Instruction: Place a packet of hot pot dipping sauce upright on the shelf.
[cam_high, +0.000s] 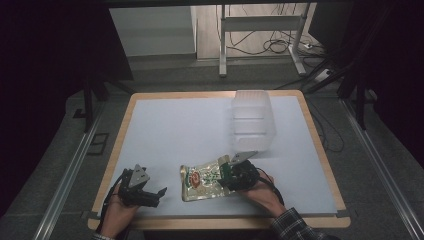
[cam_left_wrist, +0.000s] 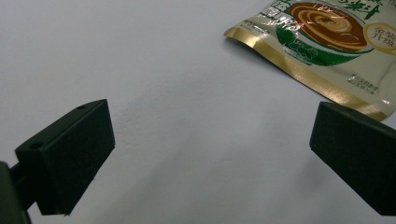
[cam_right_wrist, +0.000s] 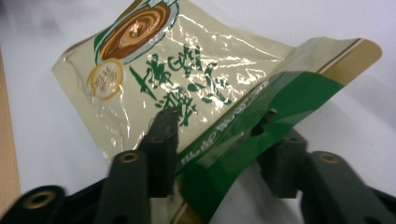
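Note:
A cream and green snack packet (cam_high: 202, 177) with gold edges lies near the table's front edge, right of centre. My right gripper (cam_high: 223, 176) is at its right end. In the right gripper view the packet (cam_right_wrist: 187, 70) runs between the jaws: one jaw presses on its printed face, the other sits behind its green band, and that end is bent upward. My right gripper (cam_right_wrist: 222, 140) is shut on it. My left gripper (cam_high: 159, 196) rests low at the front left, open and holding nothing. In its own view my left gripper (cam_left_wrist: 210, 154) points over the bare mat, the packet (cam_left_wrist: 327, 42) lying beyond its right jaw.
A translucent plastic container (cam_high: 252, 120) stands at the back right of the white mat (cam_high: 175, 125), just behind my right hand. A wooden rim (cam_high: 112, 160) frames the mat. Beyond the table are a metal stand and floor cables.

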